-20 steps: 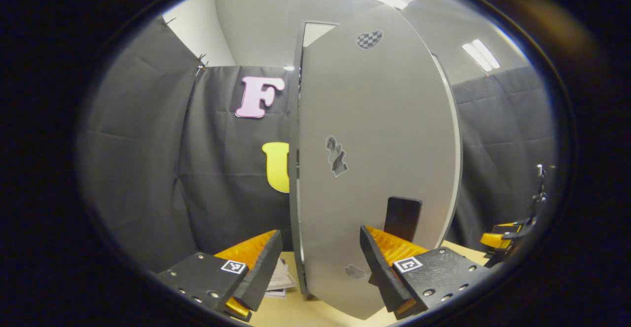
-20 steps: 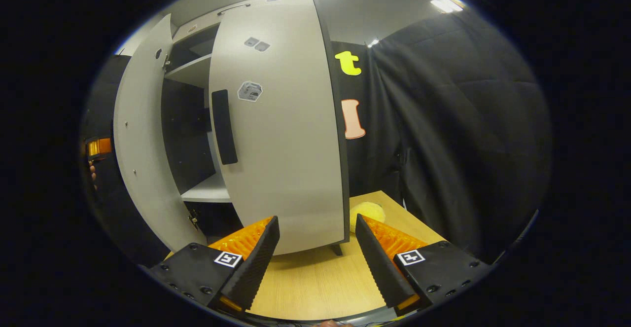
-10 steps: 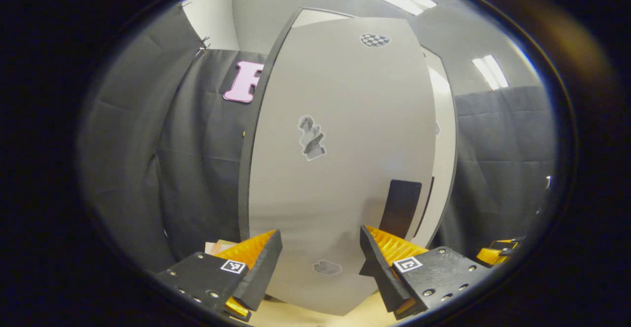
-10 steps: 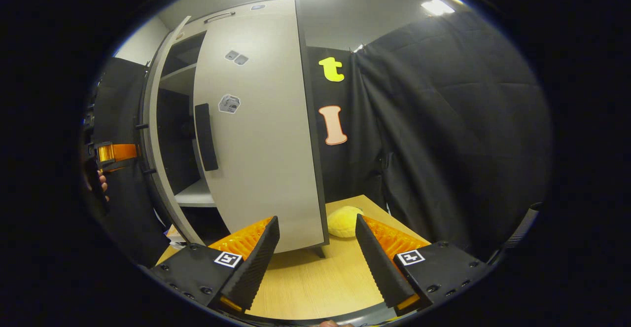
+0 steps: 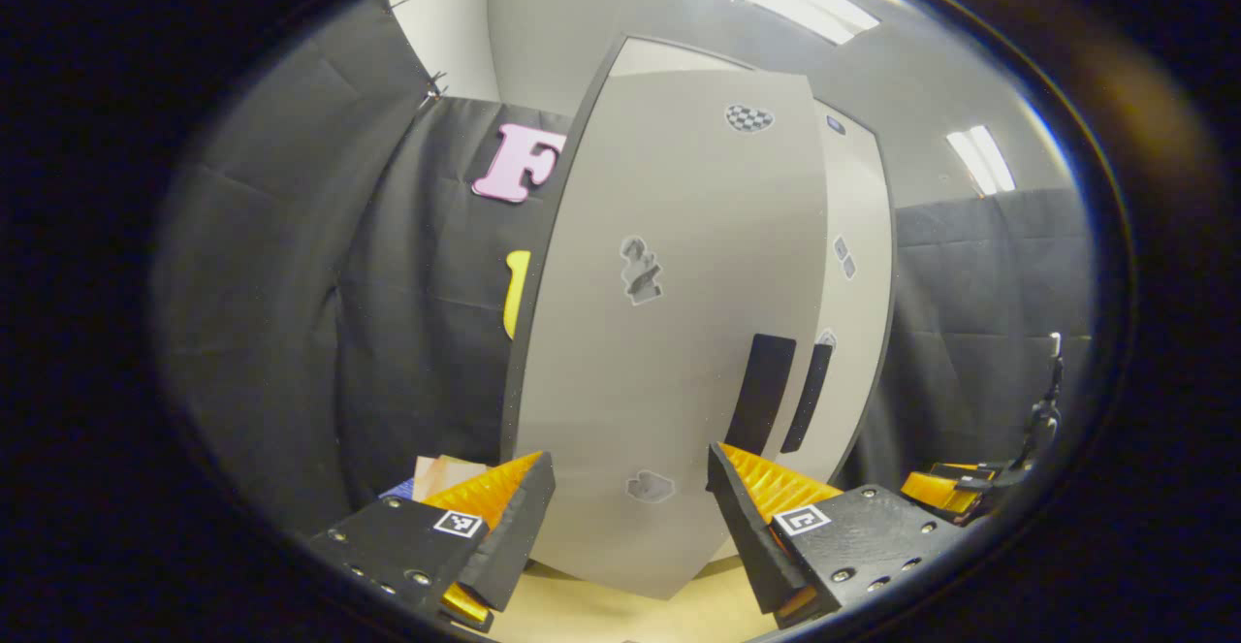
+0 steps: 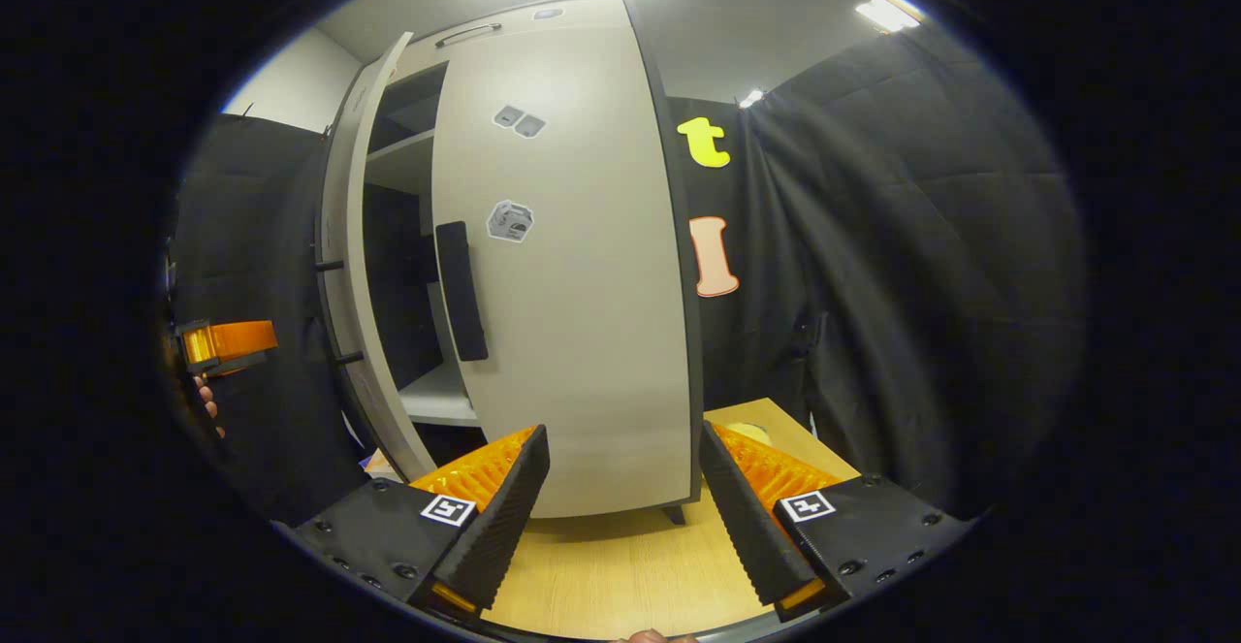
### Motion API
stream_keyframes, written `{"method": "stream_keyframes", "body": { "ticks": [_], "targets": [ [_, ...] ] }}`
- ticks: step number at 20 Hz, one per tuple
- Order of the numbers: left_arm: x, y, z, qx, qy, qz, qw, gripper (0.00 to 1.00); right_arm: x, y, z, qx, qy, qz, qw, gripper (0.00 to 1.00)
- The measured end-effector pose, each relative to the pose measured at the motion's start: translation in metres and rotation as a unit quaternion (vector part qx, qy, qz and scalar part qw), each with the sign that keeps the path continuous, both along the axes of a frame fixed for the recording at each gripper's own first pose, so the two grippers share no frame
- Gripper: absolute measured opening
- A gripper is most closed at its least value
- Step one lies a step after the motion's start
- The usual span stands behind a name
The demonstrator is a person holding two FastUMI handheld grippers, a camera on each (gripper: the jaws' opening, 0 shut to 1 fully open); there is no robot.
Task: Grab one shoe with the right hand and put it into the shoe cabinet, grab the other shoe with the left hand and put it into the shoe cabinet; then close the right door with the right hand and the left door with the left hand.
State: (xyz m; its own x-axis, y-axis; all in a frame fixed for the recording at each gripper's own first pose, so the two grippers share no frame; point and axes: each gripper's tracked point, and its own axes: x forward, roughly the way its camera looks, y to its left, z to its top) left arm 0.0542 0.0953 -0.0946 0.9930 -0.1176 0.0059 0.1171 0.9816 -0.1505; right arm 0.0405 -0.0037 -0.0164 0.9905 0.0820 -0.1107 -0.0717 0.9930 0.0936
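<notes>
My left gripper (image 5: 630, 512) sits at the bottom of the left gripper view, jaws spread apart and holding nothing. Just past them, at centre frame, stands the shoe cabinet (image 5: 620, 71), pale grey with dark edges, on the light wood tabletop (image 5: 582, 614). Its left door (image 5: 669, 333) faces me, bearing a dark upright handle (image 5: 761, 393) and a few small stickers too blurred to make out. Beside it at right is the right door (image 5: 853, 304), seen as a narrow strip.

My right gripper (image 6: 625, 512) fills the bottom of the right gripper view, jaws likewise apart and empty. Beyond them the right door (image 6: 572, 274) looks nearly shut, while the left door (image 6: 349, 294), in the left of the frame, hangs ajar. Through the gap I see shelves (image 6: 441, 396) and dark interior; the shoes are hidden from me there. At the far left edge my left gripper (image 6: 228, 342) shows, cut off.
</notes>
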Motion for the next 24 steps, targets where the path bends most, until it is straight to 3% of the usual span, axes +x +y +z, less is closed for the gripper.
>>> {"method": "stream_keyframes", "body": {
  "ticks": [3, 4, 9, 11, 12, 24],
  "targets": [
    [-0.032, 0.019, 0.010, 0.012, -0.026, 0.034, 0.999, 0.85, 0.011, 0.010, 0.017, 0.007, -0.008, 0.018, 1.000, 0.98],
    [-0.042, 0.021, 0.013, 0.013, -0.033, 0.042, 0.999, 0.99, 0.014, 0.010, 0.021, 0.009, -0.009, 0.020, 1.000, 0.98],
    [-0.078, 0.042, 0.008, 0.044, -0.031, 0.097, 0.994, 0.99, 0.020, -0.001, 0.026, 0.009, -0.009, 0.009, 1.000, 0.98],
    [-0.088, 0.040, 0.004, 0.034, -0.027, 0.104, 0.994, 0.99, 0.022, -0.006, 0.024, 0.002, -0.007, 0.001, 1.000, 0.98],
    [-0.092, 0.040, 0.004, 0.027, -0.027, 0.105, 0.994, 0.92, 0.023, -0.009, 0.024, -0.003, -0.006, 0.000, 1.000, 0.98],
    [-0.098, 0.031, -0.015, 0.043, -0.004, 0.109, 0.993, 0.92, 0.020, -0.011, 0.018, -0.003, 0.004, 0.006, 1.000, 0.98]
  ]
}}
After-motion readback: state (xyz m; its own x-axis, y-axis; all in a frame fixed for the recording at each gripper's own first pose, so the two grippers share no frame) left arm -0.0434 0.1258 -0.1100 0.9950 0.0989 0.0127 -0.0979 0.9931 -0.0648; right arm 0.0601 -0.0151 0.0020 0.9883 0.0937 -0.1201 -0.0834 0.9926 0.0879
